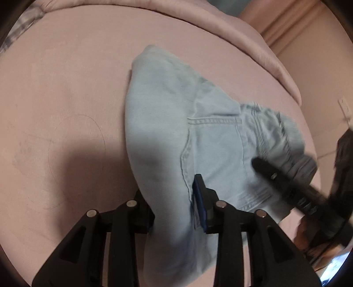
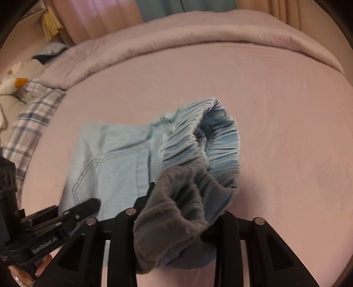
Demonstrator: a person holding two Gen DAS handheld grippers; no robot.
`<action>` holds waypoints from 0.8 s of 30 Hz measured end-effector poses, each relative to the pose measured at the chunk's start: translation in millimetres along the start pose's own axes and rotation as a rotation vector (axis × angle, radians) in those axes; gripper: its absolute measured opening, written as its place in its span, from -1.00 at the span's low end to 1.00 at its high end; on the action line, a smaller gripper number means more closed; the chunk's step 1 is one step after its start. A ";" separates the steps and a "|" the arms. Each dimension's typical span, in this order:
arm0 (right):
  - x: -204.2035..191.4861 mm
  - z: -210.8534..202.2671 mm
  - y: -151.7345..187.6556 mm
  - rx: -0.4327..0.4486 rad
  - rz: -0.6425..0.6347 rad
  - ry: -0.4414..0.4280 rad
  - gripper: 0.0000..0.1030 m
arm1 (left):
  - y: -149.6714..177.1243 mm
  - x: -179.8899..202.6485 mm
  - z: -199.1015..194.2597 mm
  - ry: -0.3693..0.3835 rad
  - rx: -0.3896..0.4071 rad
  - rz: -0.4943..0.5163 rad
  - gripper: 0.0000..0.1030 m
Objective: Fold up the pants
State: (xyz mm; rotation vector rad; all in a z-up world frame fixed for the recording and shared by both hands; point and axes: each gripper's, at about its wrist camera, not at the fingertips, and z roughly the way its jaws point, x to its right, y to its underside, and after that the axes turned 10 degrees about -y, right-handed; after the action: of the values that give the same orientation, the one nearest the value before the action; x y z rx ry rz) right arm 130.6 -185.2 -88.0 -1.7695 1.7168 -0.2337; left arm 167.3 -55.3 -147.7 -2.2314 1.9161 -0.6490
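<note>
The left gripper [image 1: 174, 212] is sitting at the bottom of its own view. Its fingers [image 1: 199, 198] are pinching a fold of the pants [image 1: 172, 123]. The cloth is running right between the two black fingers, and the blue pad of one finger is pressing on the denim. The pants are light blue. They are lying on the bed [image 1: 66, 88], which is wearing a pink sheet. One part of the pants is lifting up toward the left gripper, and the rest is lying on the sheet. A back pocket [image 1: 216, 159] with stitched edges is showing just past the fingers. To the right of it, the right gripper [image 1: 271, 174] is reaching over the stretchy waistband [image 1: 284, 141]. It is looking blurry there.

In the right wrist view, the right gripper [image 2: 178, 216] is holding the bunched waistband [image 2: 211, 143]. The cloth is filling the gap between its fingers [image 2: 143, 203] and hanging down in a grey, shadowy lump. So these fingers are pinching the pants [image 2: 114, 154] too. The left gripper [image 2: 88, 205] is showing at the lower left, with its tip lying on the pants.

Farther back, a thick pink blanket [image 2: 176, 37] is lying bunched along the far side of the bed [image 2: 286, 110]. A checked cloth [image 2: 33, 117] is lying at the left edge. A white stuffed toy [image 2: 13, 81] with an orange beak is sitting beyond it. Curtains [image 2: 92, 17] are hanging at the very back.
</note>
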 end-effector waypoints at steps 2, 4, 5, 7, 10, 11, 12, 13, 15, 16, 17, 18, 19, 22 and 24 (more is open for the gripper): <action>3.3 5.2 5.8 -0.015 0.002 0.030 -0.21 | 1.6 2.0 -1.6 -0.012 -0.001 0.001 -0.33; 7.8 3.9 11.1 -0.010 0.022 0.029 -0.20 | 4.2 5.0 -5.3 -0.027 0.001 0.012 -0.29; 9.6 1.7 11.7 -0.009 0.031 0.020 -0.19 | 4.5 6.2 -6.7 -0.028 -0.011 0.016 -0.13; 10.9 -3.1 14.1 -0.008 0.046 0.012 -0.17 | 8.2 6.6 -11.0 -0.023 -0.030 0.015 0.12; 9.7 -13.2 17.8 -0.005 0.034 0.044 0.07 | 16.6 8.7 -26.4 -0.036 -0.029 0.030 0.43; 8.8 -18.3 18.3 -0.001 0.029 0.071 0.09 | 17.5 6.7 -34.0 -0.037 -0.014 0.038 0.50; 7.7 -24.9 21.2 0.008 0.024 0.082 0.09 | 19.9 6.5 -44.1 -0.036 0.011 0.048 0.61; 6.6 -32.7 23.8 0.022 0.018 0.084 0.13 | 20.6 7.1 -53.3 -0.034 0.034 0.055 0.67; 3.9 -52.7 30.2 0.053 0.014 0.081 0.34 | 24.4 6.7 -73.3 -0.039 0.086 0.066 0.84; 2.0 -60.2 33.2 0.068 0.012 0.082 0.43 | 27.4 6.8 -87.1 -0.043 0.124 0.076 0.87; -2.2 -74.1 36.8 0.098 -0.001 0.079 0.45 | 31.3 6.7 -99.4 -0.048 0.158 0.084 0.96; -5.6 -83.4 38.8 0.118 -0.013 0.075 0.46 | 34.7 7.7 -112.5 -0.052 0.199 0.094 0.99; -9.9 -92.7 40.3 0.135 -0.025 0.073 0.51 | 35.6 8.7 -118.6 -0.064 0.227 0.104 0.99; -20.1 -120.7 48.7 0.174 -0.047 0.069 0.71 | 45.6 9.7 -141.7 -0.150 0.315 0.127 0.99; -26.5 -135.7 55.7 0.188 -0.059 0.056 0.78 | 54.2 7.2 -152.8 -0.163 0.337 0.137 0.99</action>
State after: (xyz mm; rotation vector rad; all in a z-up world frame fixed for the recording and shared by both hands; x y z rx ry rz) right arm 6.8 -200.1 -6.3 -1.6908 1.6248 -0.4593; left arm 57.5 -45.2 -28.6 -1.8704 1.7159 -0.6869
